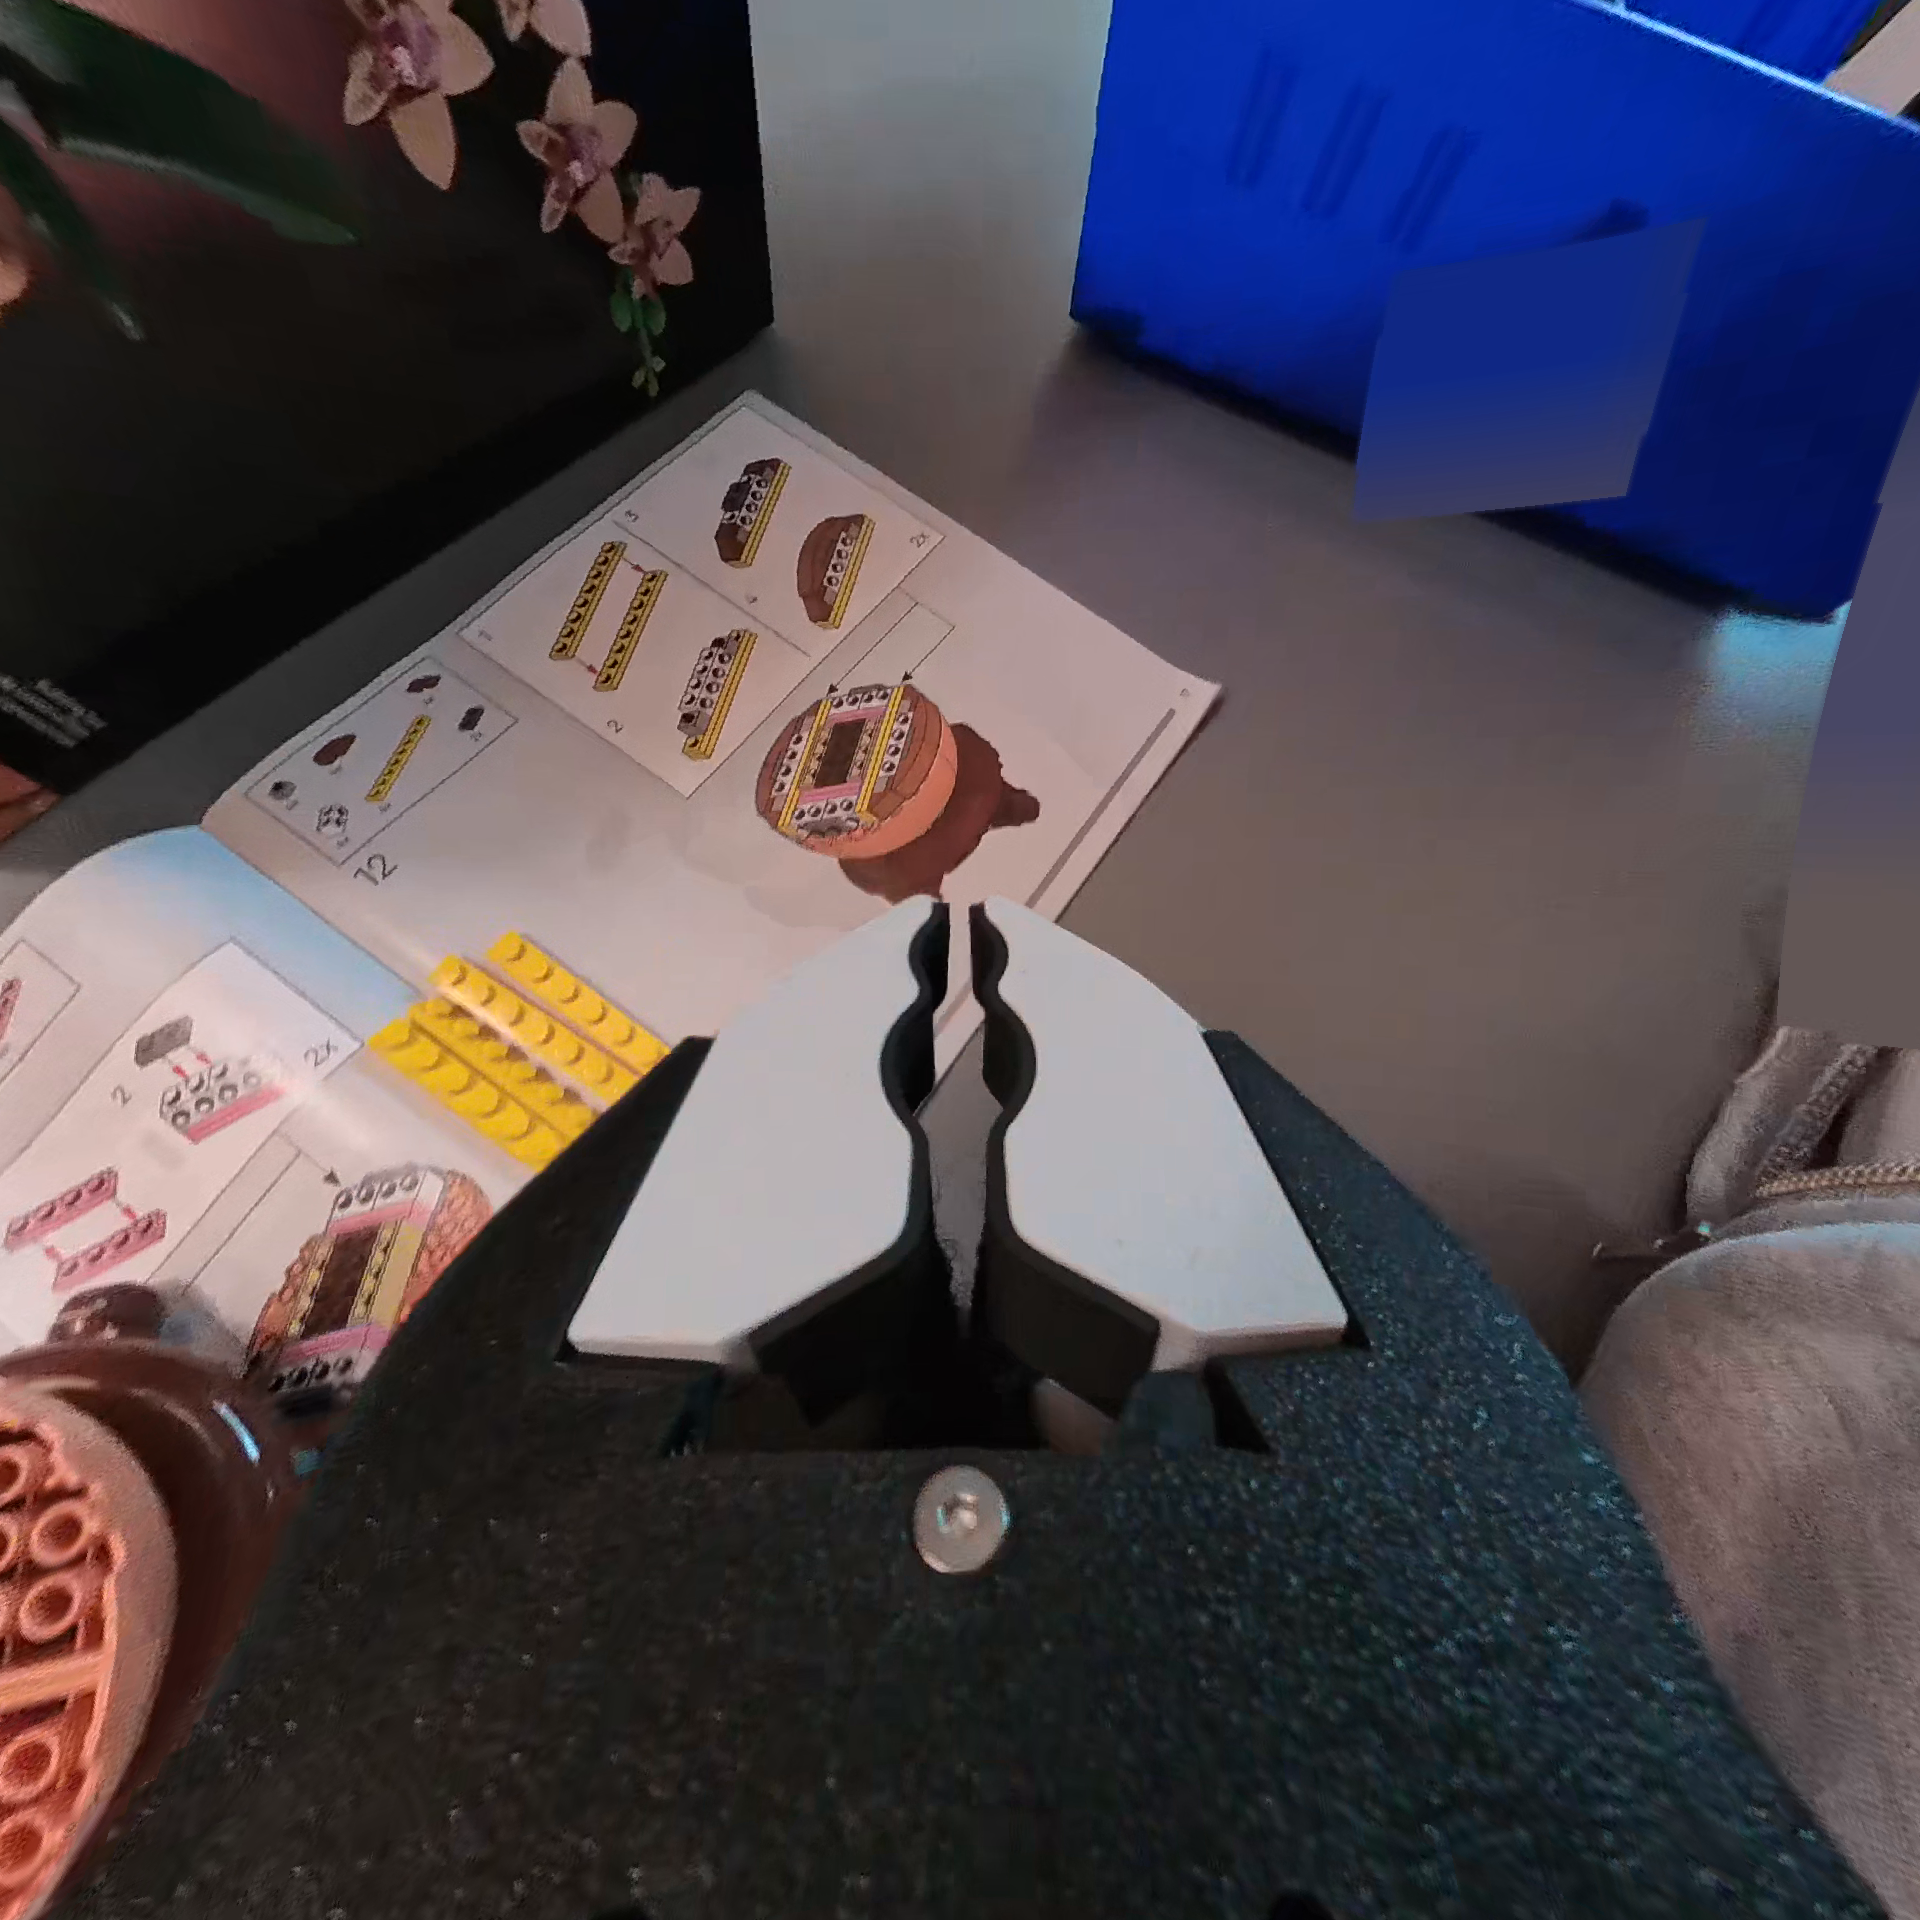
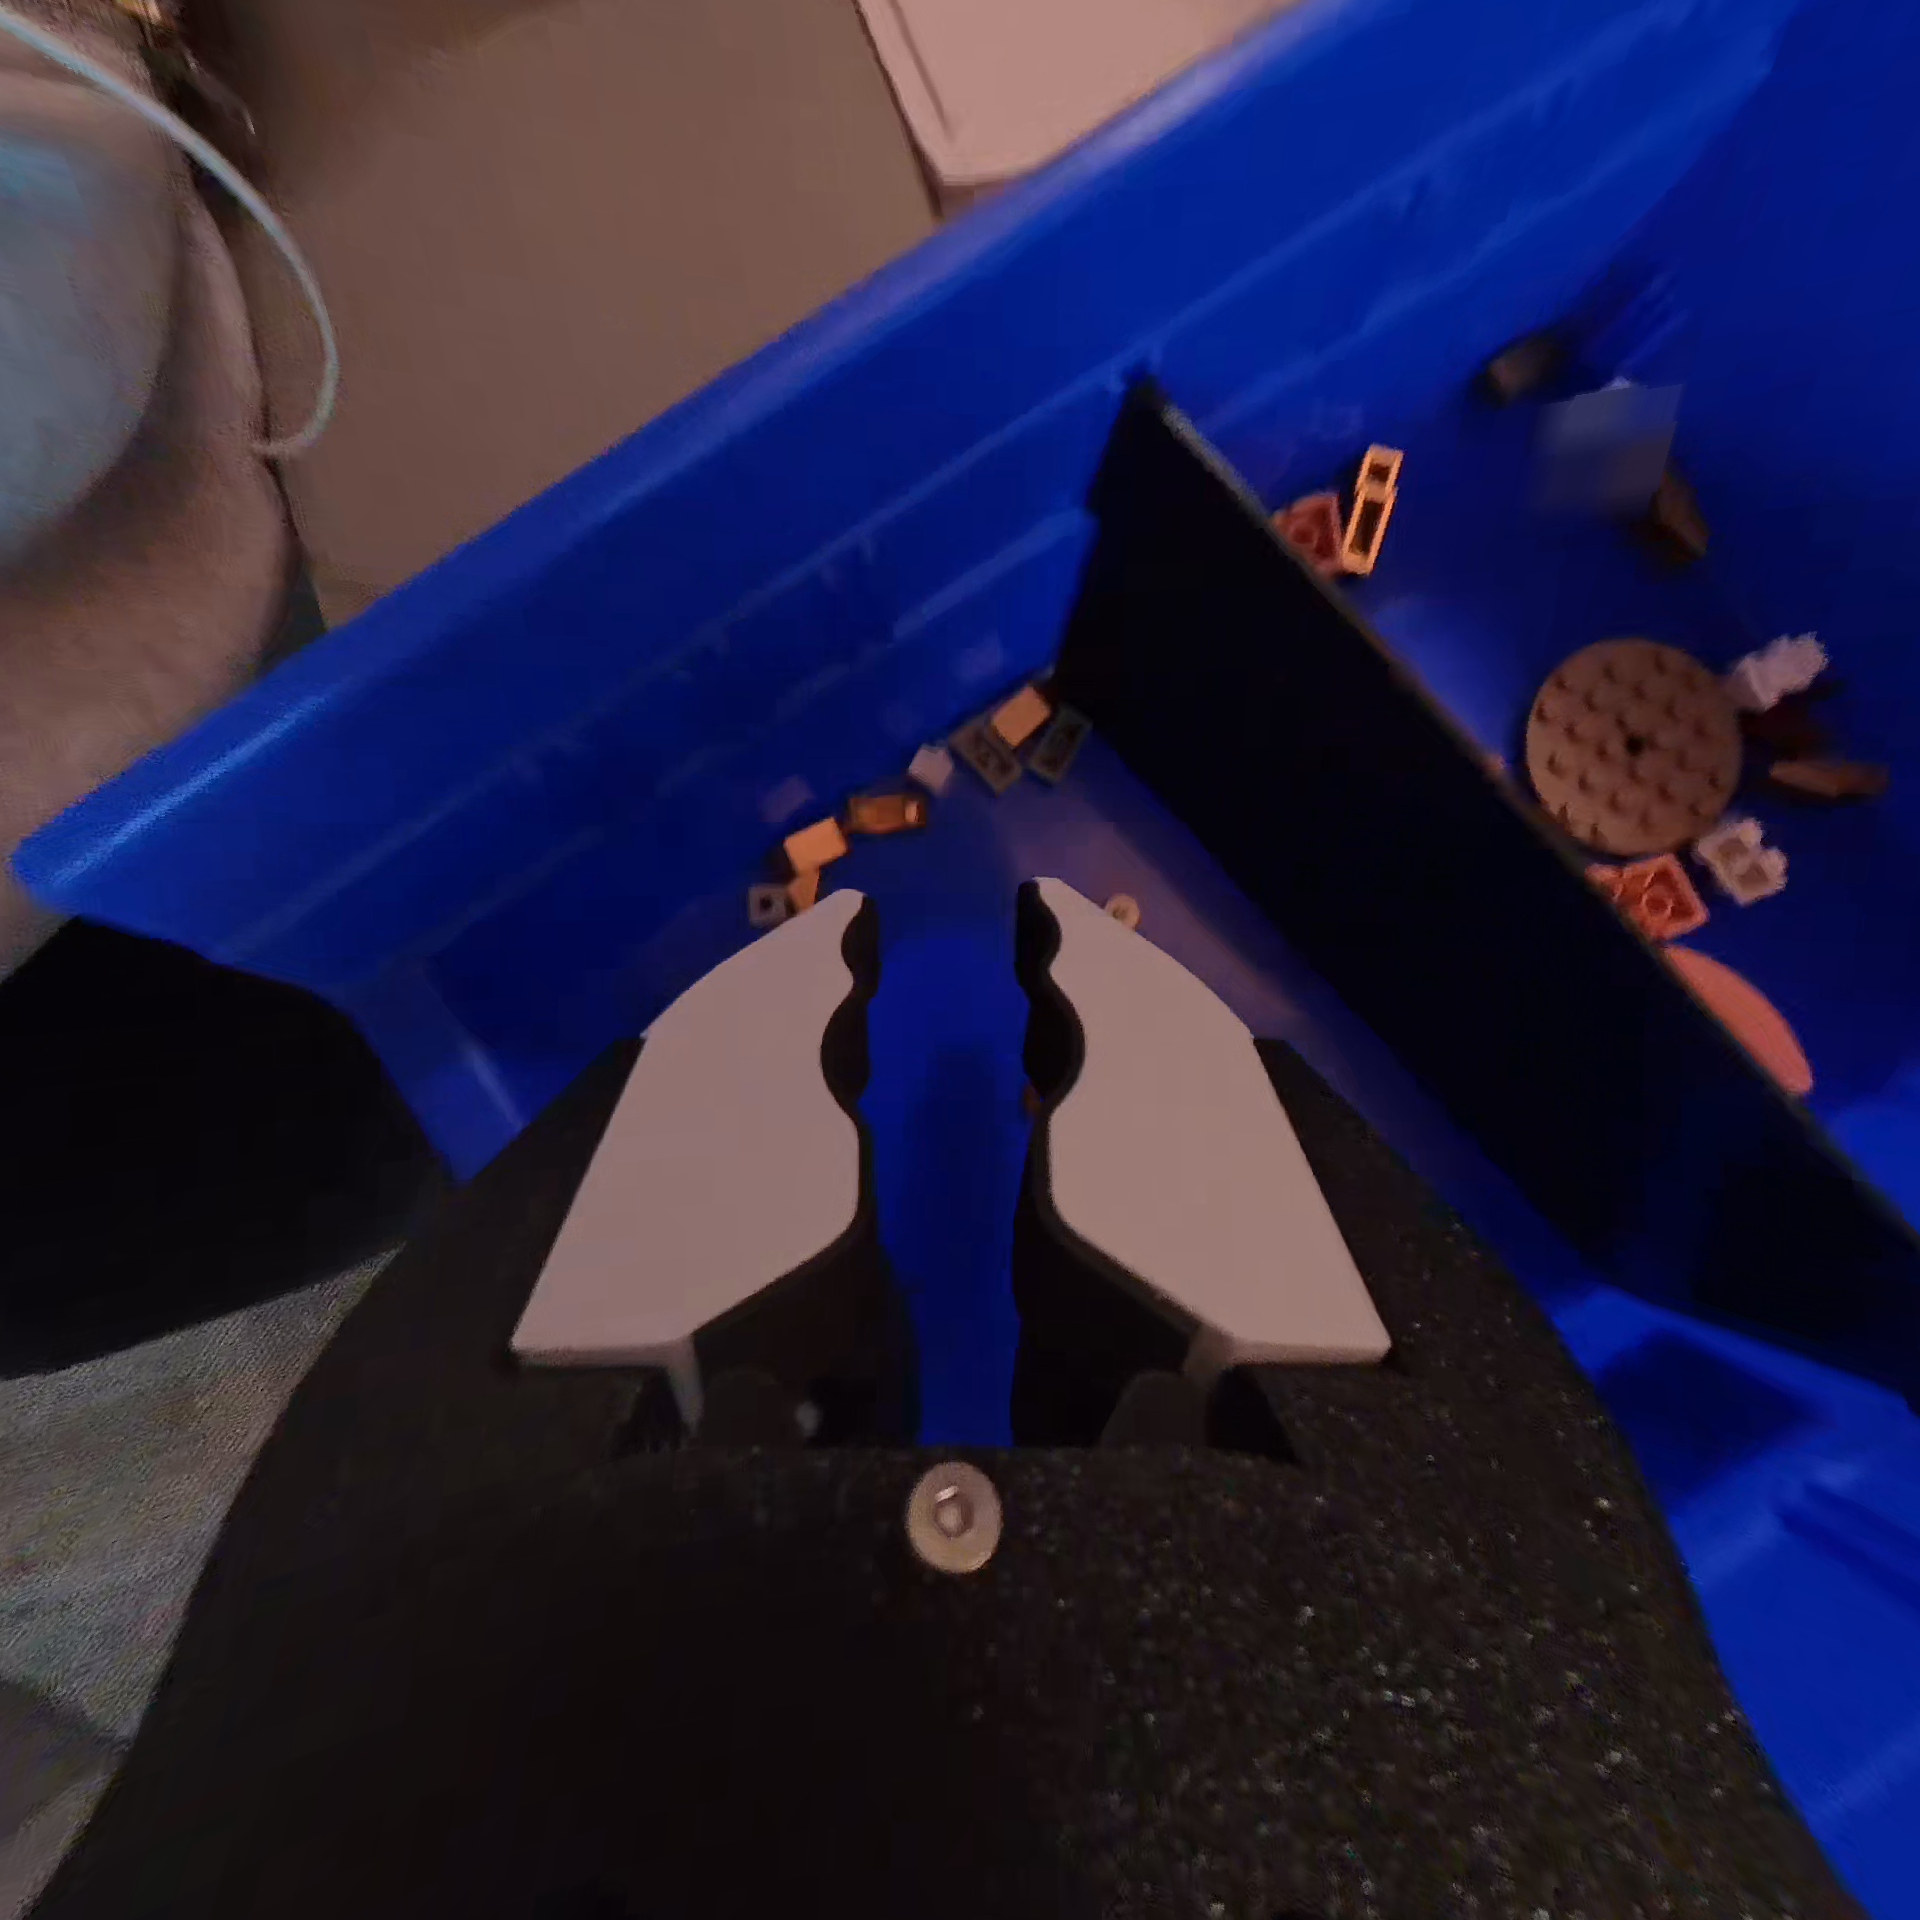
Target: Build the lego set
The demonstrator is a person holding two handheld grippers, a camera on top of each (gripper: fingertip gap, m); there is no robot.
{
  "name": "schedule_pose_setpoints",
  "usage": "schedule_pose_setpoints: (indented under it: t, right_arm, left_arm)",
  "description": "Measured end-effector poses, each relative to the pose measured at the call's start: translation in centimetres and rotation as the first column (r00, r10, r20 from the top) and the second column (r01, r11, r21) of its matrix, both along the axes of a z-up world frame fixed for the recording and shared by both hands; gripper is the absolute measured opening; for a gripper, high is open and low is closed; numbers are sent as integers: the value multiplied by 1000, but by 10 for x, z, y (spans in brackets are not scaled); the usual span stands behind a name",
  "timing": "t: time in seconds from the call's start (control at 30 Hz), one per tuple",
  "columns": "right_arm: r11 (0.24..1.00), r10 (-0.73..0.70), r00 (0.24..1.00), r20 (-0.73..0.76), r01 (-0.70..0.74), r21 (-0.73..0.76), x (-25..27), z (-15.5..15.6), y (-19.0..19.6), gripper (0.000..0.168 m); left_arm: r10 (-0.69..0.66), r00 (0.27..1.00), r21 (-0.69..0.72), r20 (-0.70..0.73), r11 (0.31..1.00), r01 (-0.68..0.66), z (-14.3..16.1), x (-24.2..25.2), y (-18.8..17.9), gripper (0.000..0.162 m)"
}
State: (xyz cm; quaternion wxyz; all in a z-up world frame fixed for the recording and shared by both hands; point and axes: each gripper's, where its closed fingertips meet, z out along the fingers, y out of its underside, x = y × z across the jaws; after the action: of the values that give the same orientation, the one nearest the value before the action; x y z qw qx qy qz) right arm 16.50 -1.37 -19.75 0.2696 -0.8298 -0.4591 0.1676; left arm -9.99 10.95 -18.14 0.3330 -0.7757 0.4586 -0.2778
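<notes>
In the left wrist view my left gripper (image 1: pixel 958 914) is shut and empty, hovering over the right edge of an open instruction booklet (image 1: pixel 644 748). Several long yellow plates (image 1: pixel 520 1039) lie side by side on the booklet, left of the fingers. A round brown and salmon Lego build (image 1: pixel 62 1579) sits at the lower left edge. In the right wrist view my right gripper (image 2: pixel 940 904) is open and empty inside a blue bin (image 2: pixel 644 582), just short of a scatter of small tan and grey pieces (image 2: pixel 935 779). A round tan plate (image 2: pixel 1631 738) lies in the adjoining compartment.
A black divider (image 2: pixel 1351 810) splits the bin; white, salmon and brown pieces (image 2: pixel 1745 862) lie beyond it. The black set box (image 1: pixel 312 364) stands at the back left and the blue bin (image 1: pixel 1455 260) at the back right. Grey cloth (image 1: pixel 1766 1351) is at the right. Across from one pair of fingers to the other is roughly 30 centimetres. My left tips are about 30 centimetres from the round tan plate (image 2: pixel 1631 738), my right tips only 15 centimetres.
</notes>
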Motion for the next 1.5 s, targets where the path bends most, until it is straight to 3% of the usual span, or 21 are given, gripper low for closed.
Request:
schedule_pose_setpoints:
  t: [0.07, 0.2, 0.4, 0.63, 0.97, 1.07, 1.27, 1.4, 1.5]
  right_arm:
    - [1000, 1, 1000, -32, -1, -3, -9, -2, 8, 20]
    - [983, 152, 988, 17, -150, -103, -9, -15, -16, 18]
    - [939, 290, 951, -105, -304, -163, -25, -10, -42, 8]
    - [956, 231, 973, 1, -227, -188, -20, -29, -33, 11]
    - [963, 212, 977, 13, -206, -175, -21, -29, -32, 8]
    - [986, 132, 990, 46, -126, -112, -8, -7, -26, 8]
    - [970, -133, 991, 31, 124, 209, -14, 84, 4, 8]
    - [939, -110, 993, -47, 119, 321, -91, 125, 30, 8]
    - [944, 42, 985, -166, 16, 329, -178, 125, 59, 8]
  left_arm:
    - [-2, 1000, -4, -2, 1000, 2, -1, 7, 3, 3]
    - [-11, 1000, -9, -2, 1000, 11, -2, 12, 5, 4]
    - [12, 1000, -25, 11, 1000, -12, -6, 3, 9, 4]
    - [27, 1000, -25, 14, 999, -26, -8, -5, 8, 4]
    - [17, 1000, -33, 15, 999, -16, -11, -4, 4, 5]
    - [2, 1000, -33, 22, 999, -1, -10, -7, 0, 7]
    - [-19, 999, -34, 38, 999, 21, -13, -28, -8, 13]
    - [-31, 999, -11, 38, 999, 32, -15, -51, -18, 14]
    - [-53, 998, -2, 28, 999, 53, -21, -69, -27, 13]
